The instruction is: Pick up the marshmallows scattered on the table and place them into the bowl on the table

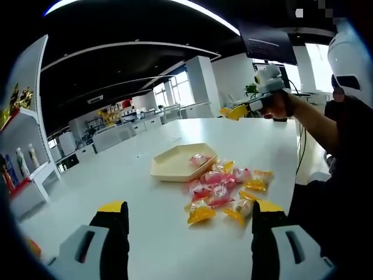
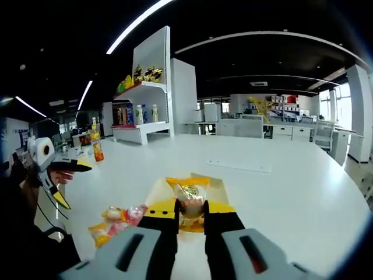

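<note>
A cream hexagonal bowl (image 1: 170, 166) lies on the white table with one pink wrapped marshmallow (image 1: 198, 158) in it. Several pink, orange and yellow wrapped marshmallows (image 1: 224, 188) lie heaped just right of the bowl. My left gripper (image 1: 190, 207) hovers near the table's front edge, open and with nothing between its fingers. Held high above the far side of the table, my right gripper (image 1: 236, 112) is in a person's hand. In the right gripper view it (image 2: 190, 213) is shut on a yellow wrapped marshmallow (image 2: 189, 195) over the bowl (image 2: 220, 189). The left gripper (image 2: 73, 184) shows at the left, beside the heap (image 2: 116, 220).
The person's sleeve and arm (image 1: 326, 134) fill the right side. An orange bottle (image 2: 97, 146) stands on the table far left. Shelves with bottles (image 2: 143, 111) and office desks (image 1: 134, 125) stand beyond the table's far edge.
</note>
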The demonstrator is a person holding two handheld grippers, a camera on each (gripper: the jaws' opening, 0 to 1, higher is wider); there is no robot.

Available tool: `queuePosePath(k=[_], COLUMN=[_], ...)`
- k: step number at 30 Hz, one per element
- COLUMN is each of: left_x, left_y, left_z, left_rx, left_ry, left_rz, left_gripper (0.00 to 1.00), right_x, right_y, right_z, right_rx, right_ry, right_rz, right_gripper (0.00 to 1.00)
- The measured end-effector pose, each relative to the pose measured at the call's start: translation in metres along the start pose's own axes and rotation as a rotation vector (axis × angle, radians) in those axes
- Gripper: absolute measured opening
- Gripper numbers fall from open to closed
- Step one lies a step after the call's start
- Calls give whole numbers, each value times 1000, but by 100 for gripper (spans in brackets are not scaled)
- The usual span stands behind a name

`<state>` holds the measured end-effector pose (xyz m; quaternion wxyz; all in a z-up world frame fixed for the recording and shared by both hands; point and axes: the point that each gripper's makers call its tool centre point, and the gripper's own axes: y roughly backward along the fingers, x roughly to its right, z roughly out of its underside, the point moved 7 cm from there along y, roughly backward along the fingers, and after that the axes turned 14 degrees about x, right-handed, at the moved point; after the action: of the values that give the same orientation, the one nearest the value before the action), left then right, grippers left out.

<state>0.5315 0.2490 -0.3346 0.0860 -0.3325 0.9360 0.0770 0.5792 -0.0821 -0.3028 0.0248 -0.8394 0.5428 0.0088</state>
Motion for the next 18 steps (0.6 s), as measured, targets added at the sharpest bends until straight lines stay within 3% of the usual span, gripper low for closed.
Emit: queuePosePath(k=[8, 18], left_x=[-2, -2], left_y=[2, 3], left_z=[1, 0], left_rx=[-4, -2], left_ry=[3, 2], left_rz=[-11, -14], left_gripper=[86, 86], right_x=[0, 5], right_y=[-10, -26], right_z=[-8, -3], right_rx=[16, 3], right_ry=[11, 23], right_rz=[-10, -6], right_gripper=[15, 15])
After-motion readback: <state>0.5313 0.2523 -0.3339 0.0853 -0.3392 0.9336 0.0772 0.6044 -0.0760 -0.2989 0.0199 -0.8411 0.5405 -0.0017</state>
